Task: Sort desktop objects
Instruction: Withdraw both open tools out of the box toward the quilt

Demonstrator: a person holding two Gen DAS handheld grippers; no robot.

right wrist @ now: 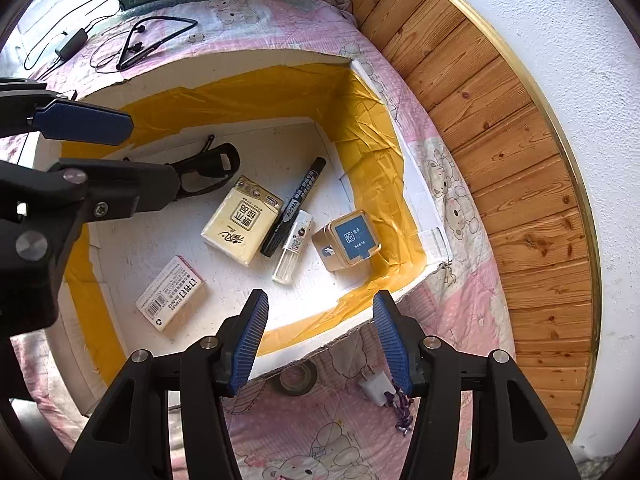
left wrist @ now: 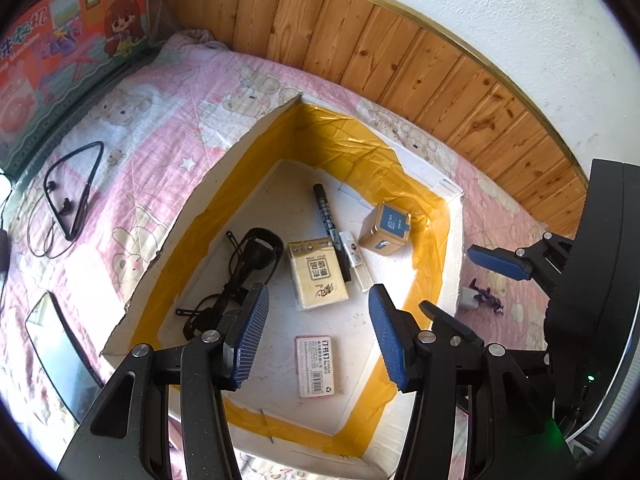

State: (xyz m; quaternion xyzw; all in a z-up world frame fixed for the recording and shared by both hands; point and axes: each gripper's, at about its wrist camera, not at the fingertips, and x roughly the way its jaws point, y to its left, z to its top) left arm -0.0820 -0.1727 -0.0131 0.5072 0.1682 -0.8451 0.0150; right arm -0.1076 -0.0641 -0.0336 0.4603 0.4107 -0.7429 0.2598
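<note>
Both grippers hover above the box (left wrist: 448,240), a white foam box taped yellow inside that sits on the bed (left wrist: 160,128). The left gripper (left wrist: 318,336) is wide and empty, and so is the right gripper (right wrist: 320,344).

Already in the box lie the glasses (right wrist: 208,168), a tissue pack (right wrist: 240,224), a marker (right wrist: 296,208), a clear tube (right wrist: 292,248), a tin (right wrist: 346,244) and a staple box (right wrist: 172,298). Outside it on the bed lie the earphones (left wrist: 72,196), a phone (left wrist: 56,348), a tape roll (right wrist: 296,380) and a plug (right wrist: 376,390).

The risks, as I judge them:
- The two grippers hang close over the same box, so reaching across could knock them together.
- The bed is soft; pressing down on the phone or plug may sink it and let the jaws slip.
- The earphone cord loops loosely and could snag and drag.
- The tape roll sits partly under the box edge, so a reach for it may bump the foam wall.
</note>
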